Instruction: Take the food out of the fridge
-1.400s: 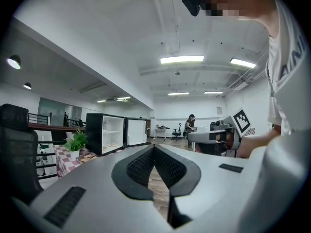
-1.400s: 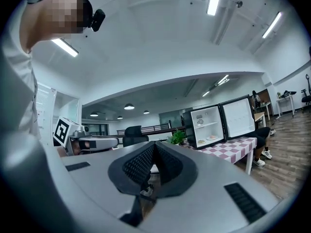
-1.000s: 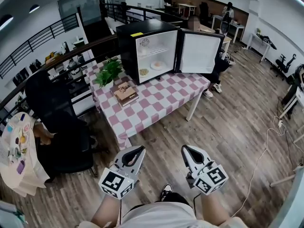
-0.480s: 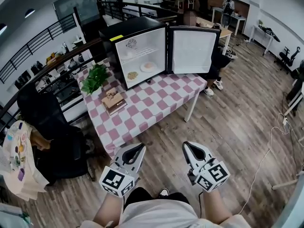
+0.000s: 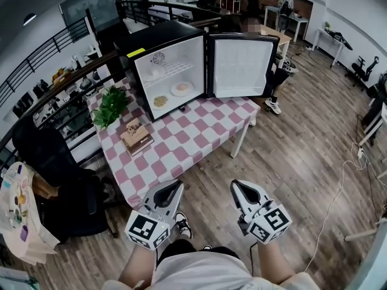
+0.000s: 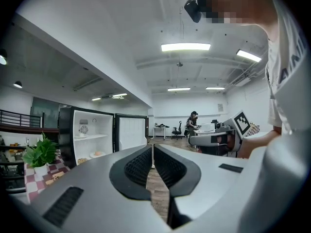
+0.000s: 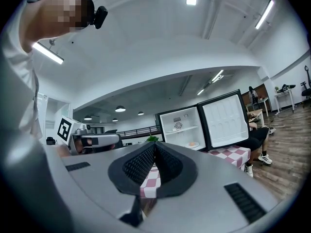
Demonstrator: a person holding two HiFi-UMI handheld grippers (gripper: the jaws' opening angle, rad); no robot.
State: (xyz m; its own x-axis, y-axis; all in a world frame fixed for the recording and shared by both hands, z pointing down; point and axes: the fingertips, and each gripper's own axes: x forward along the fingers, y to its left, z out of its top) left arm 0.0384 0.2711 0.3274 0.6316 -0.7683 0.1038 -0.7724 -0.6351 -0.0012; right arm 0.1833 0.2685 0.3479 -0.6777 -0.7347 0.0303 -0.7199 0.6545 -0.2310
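in the fridge, pale plated food

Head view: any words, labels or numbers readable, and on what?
Yellow label on the fridge top: too small to read.
Left gripper and right gripper: square marker patterns, no letters.
No text is readable.

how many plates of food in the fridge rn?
2. Both sit on the bottom of the fridge: a plate of tan food on the left and a plate with an orange item to its right. Nothing shows on the upper shelf; far corners may hide something.
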